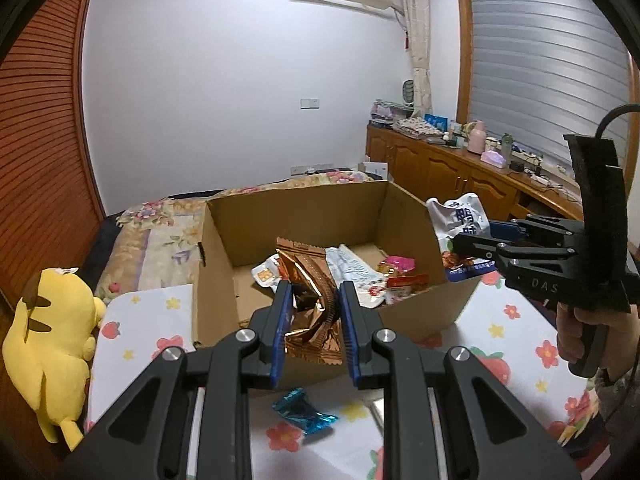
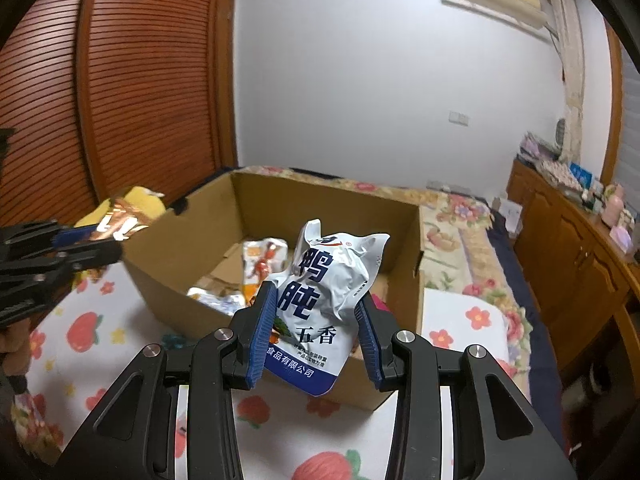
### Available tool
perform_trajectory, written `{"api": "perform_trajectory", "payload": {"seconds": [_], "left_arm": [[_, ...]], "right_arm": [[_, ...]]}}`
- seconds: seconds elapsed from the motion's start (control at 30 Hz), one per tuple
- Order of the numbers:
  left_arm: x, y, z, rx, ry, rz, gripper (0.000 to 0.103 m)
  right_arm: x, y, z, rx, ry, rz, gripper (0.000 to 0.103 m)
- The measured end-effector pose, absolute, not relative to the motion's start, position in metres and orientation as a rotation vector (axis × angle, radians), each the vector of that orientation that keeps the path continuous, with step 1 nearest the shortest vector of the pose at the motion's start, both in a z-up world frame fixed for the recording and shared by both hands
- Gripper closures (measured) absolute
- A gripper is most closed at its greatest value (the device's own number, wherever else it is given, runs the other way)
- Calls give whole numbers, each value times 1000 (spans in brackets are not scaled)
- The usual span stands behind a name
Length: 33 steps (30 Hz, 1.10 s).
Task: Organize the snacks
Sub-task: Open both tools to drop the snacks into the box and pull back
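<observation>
We see a bed covered by a fruit-and-flower printed sheet (image 1: pixel 516 344), which carries everything here. Behind it stand a slatted wooden wardrobe (image 2: pixel 132 92) on one side and a low wooden cabinet (image 1: pixel 448 168) under the window on the other.

An open cardboard box (image 1: pixel 224 276) sits on the sheet toward the middle of the bed, its top fully open and its near wall facing both cameras. Bare printed sheet shows along the near edge of the box and to either side of it. Inside, on the box floor, we see several snack packets (image 1: pixel 360 272) lying loose, gathered toward the near wall; the far half of the floor is bare cardboard.

A yellow plush toy (image 1: pixel 52 340) lies at the left edge of the bed, well apart from the box.

The right gripper (image 2: pixel 316 328) holds a white-and-blue duck-gizzard pouch (image 2: pixel 328 280) upright, its blue pads pressed to the pouch's two sides. We place the pouch in the air at the box's near right corner, just above the rim.

The left gripper (image 1: pixel 314 320) is clamped on a crumpled copper-coloured foil packet (image 1: pixel 312 304), pads against both sides. We place this packet above the near wall of the box, toward its left half, its lower end hanging over the rim.

A small blue foil candy wrapper (image 1: pixel 304 410) lies on the sheet just outside the near wall, below the left gripper.
</observation>
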<state>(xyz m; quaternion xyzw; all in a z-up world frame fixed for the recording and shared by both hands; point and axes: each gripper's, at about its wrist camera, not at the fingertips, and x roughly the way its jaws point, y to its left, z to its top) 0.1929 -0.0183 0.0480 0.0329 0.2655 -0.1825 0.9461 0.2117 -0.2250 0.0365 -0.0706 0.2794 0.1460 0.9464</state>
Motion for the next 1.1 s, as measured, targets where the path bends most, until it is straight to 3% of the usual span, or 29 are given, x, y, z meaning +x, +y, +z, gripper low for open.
{"api": "perform_trajectory", "payload": {"seconds": [0.6,0.67,0.8,1.1], "left_arm": [[252,-11,13,-33,676,-332,80],[253,-11,12,-26,678,-324,76],[252,-10,11,-36,667,-331,57],[246,-9,13,-11,656,-328,50]], "right_arm": [[258,-232,9,-33,671,282,64],[260,-231,6,-29,679,286,64],[261,-228,3,-26,681,299,66],[246,-220,8,-33,643,327,66]]}}
